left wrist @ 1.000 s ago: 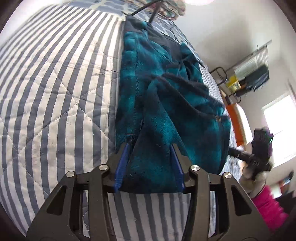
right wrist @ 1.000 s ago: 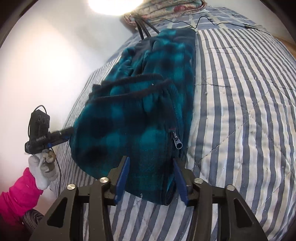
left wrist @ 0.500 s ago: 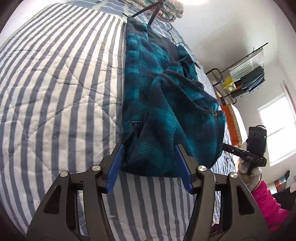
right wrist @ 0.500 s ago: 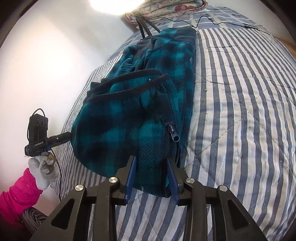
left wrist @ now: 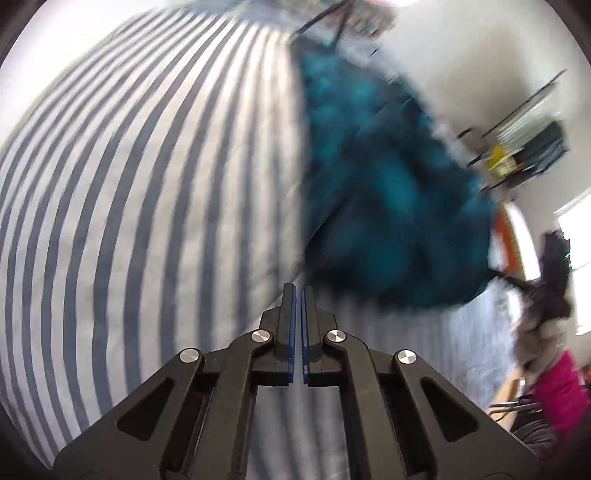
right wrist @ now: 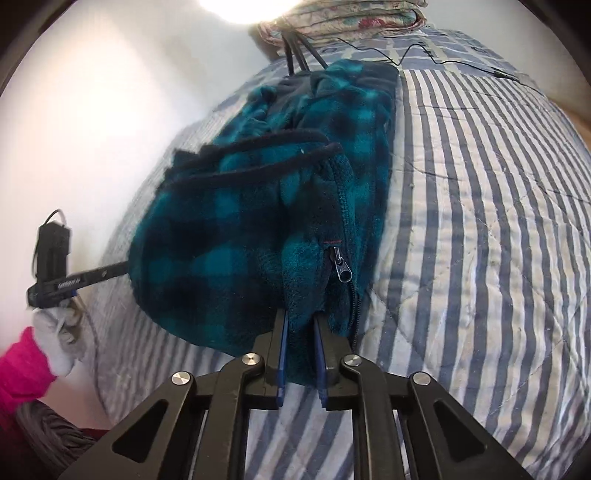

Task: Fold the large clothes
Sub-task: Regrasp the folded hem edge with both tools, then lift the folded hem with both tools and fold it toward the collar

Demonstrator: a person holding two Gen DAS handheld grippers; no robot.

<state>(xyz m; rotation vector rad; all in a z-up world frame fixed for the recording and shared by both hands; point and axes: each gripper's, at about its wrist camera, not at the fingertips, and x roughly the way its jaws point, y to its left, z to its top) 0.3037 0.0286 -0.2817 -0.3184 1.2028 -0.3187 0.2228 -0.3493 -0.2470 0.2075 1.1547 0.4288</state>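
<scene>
A teal and black plaid fleece jacket point(right wrist: 240, 240) lies bunched on the striped quilt point(right wrist: 480, 221), its zipper pull point(right wrist: 341, 267) at the near hem. My right gripper point(right wrist: 300, 317) has a fold of that hem between its pads, just left of the zipper, and its jaws are closing on it. In the blurred left wrist view the jacket point(left wrist: 388, 206) lies up and to the right. My left gripper point(left wrist: 298, 290) is shut with nothing in it, over the quilt point(left wrist: 129, 184) just off the jacket's near corner.
A folded floral blanket point(right wrist: 343, 22), dark tripod legs point(right wrist: 295, 55) and a thin cable point(right wrist: 443, 59) are at the bed's far end. A gloved hand point(right wrist: 55, 332) in a pink sleeve shows at the left bed edge. A wire rack point(left wrist: 517, 147) stands by the wall.
My left gripper, open around the jacket's hem before, has drawn off to the left and shut empty. My right gripper's jaws have narrowed onto the hem fold beside the zipper.
</scene>
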